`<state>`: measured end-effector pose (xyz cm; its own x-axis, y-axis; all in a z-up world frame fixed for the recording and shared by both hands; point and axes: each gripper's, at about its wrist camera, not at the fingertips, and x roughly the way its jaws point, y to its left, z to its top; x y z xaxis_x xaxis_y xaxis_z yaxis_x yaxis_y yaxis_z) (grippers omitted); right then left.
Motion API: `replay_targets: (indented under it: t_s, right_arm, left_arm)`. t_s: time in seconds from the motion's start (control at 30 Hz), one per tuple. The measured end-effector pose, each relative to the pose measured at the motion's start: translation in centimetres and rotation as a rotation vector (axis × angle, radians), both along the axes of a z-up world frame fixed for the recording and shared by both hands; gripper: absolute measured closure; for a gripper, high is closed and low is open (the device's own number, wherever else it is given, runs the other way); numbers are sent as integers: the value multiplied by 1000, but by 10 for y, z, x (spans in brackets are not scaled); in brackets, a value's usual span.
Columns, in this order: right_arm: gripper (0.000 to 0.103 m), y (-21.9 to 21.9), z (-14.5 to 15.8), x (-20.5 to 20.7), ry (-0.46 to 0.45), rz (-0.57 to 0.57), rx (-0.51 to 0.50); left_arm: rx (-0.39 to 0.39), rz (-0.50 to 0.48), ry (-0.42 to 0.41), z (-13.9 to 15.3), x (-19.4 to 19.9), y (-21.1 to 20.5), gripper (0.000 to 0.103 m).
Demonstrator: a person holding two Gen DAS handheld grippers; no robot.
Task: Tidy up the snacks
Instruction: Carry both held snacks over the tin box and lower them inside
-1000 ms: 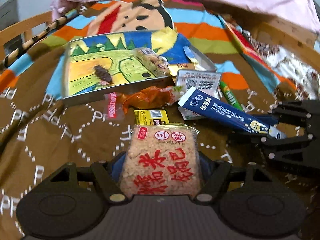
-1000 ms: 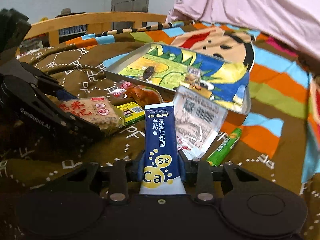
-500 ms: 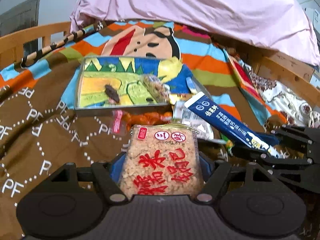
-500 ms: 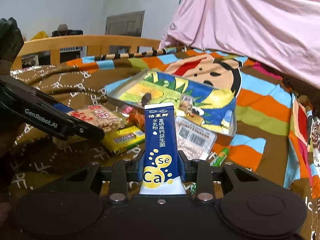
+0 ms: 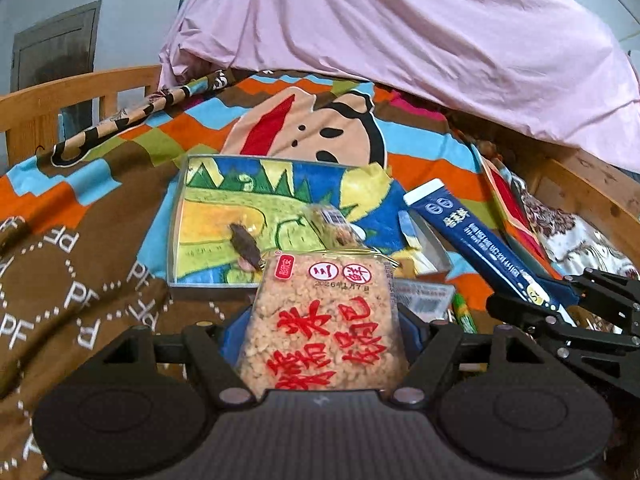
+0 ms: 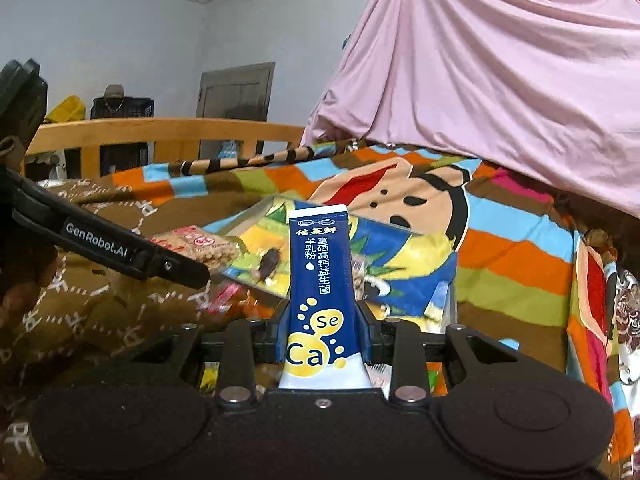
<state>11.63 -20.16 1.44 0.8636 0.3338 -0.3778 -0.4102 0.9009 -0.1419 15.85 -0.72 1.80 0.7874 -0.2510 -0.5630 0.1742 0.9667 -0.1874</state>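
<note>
My left gripper [image 5: 322,332] is shut on a clear rice-cracker packet [image 5: 324,320] with red characters, held above the blanket in front of the shallow metal tray [image 5: 176,236]. My right gripper [image 6: 323,320] is shut on a blue milk-powder stick [image 6: 320,280] marked "Se Ca", held upright in the air. The tray [image 6: 450,300] has a cartoon landscape bottom and holds a small dark snack [image 5: 244,246] and a clear packet [image 5: 334,226]. The stick [image 5: 480,248] and the right gripper [image 5: 568,316] also show at the right of the left wrist view. The left gripper [image 6: 176,270] shows at the left of the right wrist view.
A white barcoded packet [image 5: 424,300] and a green stick [image 5: 464,314] lie on the blanket below the tray's near right corner. A red wrapped snack [image 6: 224,300] lies by the tray. A wooden bed rail [image 6: 160,130] runs behind, pink cloth [image 5: 400,40] hangs at the back.
Both grippers have risen off the blanket with their packets and come nearer the tray. The loose snacks on the blanket have dropped lower in both views.
</note>
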Motion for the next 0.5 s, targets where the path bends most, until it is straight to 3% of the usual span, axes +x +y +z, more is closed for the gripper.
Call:
replay_targets:
  t_s: [0.3, 0.5]
  right_arm:
    - [69, 3, 5, 45, -30, -22, 21]
    - [68, 0, -3, 97, -26, -34, 20]
  left_arm:
    - [0, 39, -34, 6, 44, 1, 27]
    - [32, 41, -38, 0, 86, -6, 27]
